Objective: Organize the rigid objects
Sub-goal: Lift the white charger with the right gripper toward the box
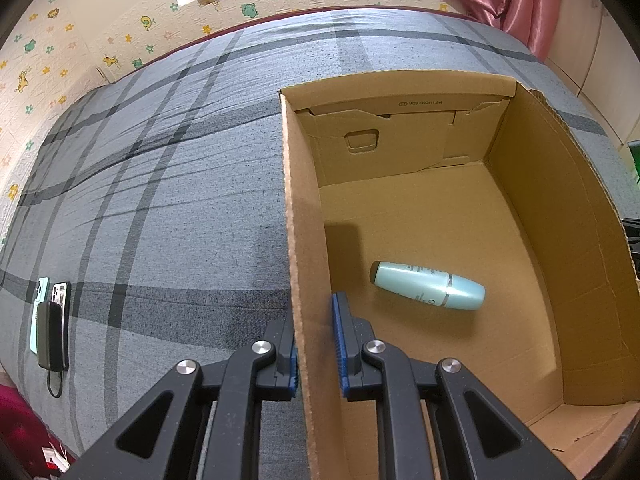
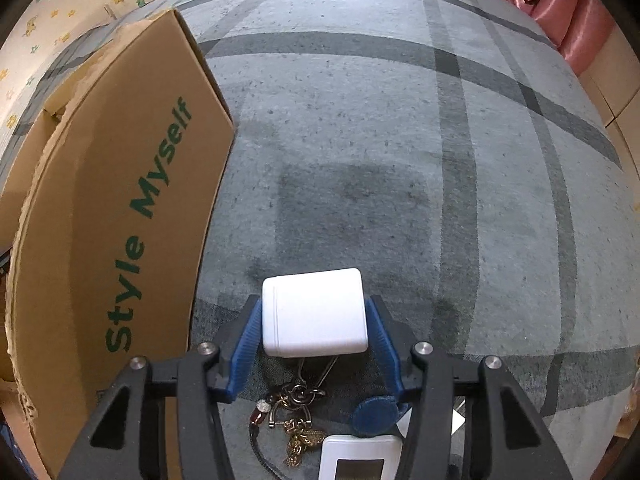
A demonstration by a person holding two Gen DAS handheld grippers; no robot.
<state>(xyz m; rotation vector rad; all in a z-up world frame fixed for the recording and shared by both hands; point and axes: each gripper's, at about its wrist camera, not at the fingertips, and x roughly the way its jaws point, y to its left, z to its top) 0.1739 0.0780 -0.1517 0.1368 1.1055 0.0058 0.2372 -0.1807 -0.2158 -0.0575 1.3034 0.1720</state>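
Cardboard box holds teal bottle; right tongs grip white jar.

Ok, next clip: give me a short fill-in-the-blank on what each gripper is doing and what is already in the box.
1. The left gripper has its fingers on either side of one wall of the ____ box.
2. Inside the box lies one pale ____ bottle, on its side.
3. The right gripper grips a ____ container between its blue fingers.
4. Below the container lies a bunch of ____.

Missing words: cardboard; blue; white; keys
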